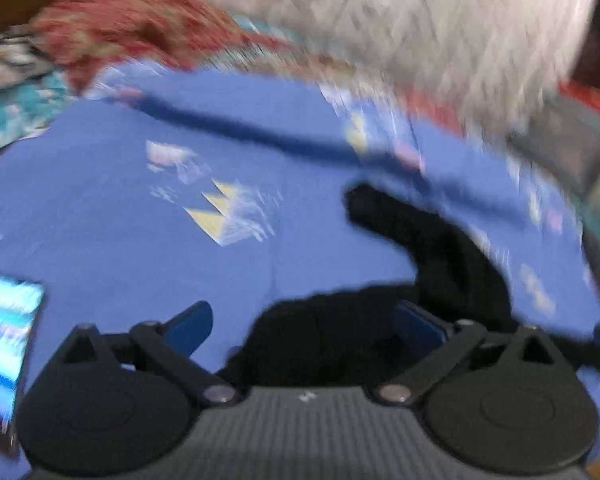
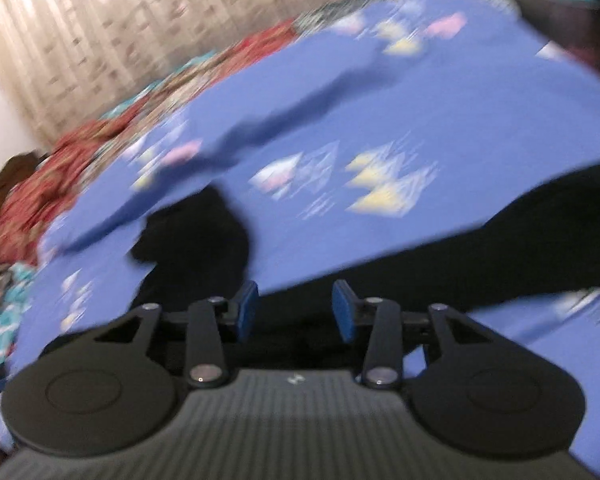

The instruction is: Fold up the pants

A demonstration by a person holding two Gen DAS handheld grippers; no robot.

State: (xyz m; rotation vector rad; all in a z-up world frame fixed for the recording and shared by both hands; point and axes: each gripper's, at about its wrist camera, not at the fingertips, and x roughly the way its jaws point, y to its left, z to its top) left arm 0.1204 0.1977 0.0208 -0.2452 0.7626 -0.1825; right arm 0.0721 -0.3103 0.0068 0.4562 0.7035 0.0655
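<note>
Both views are heavily blurred. In your left wrist view, a lit phone (image 1: pixel 6 354) lies at the near left edge on a blue bedsheet (image 1: pixel 100 208) printed with pale triangle shapes. Your left gripper (image 1: pixel 302 322) has its blue pads (image 1: pixel 192 326) spread wide, and the black pants (image 1: pixel 380 320) lie bunched between them (whether either pad actually touches the cloth is lost in the blur). One dark end of the pants reaches up and away toward the far right. Farther off, a red patterned blanket (image 1: pixel 132 28) is heaped at the far left, and a pale curtain (image 1: pixel 400 20) fills the far right.

In your right wrist view, the curtain (image 2: pixel 100 20) hangs at the far left, with the red blanket (image 2: pixel 40 184) piled below it along the sheet's edge. The blue bedsheet (image 2: pixel 420 112) spreads across the middle. Your right gripper (image 2: pixel 296 308) holds its jaws moderately apart, nothing pinched between the blue pads (image 2: pixel 247 306). The pants (image 2: pixel 520 248) lie just beyond and beneath the fingertips: one dark fold rises on the left, and a broad black band runs out to the right edge.
</note>
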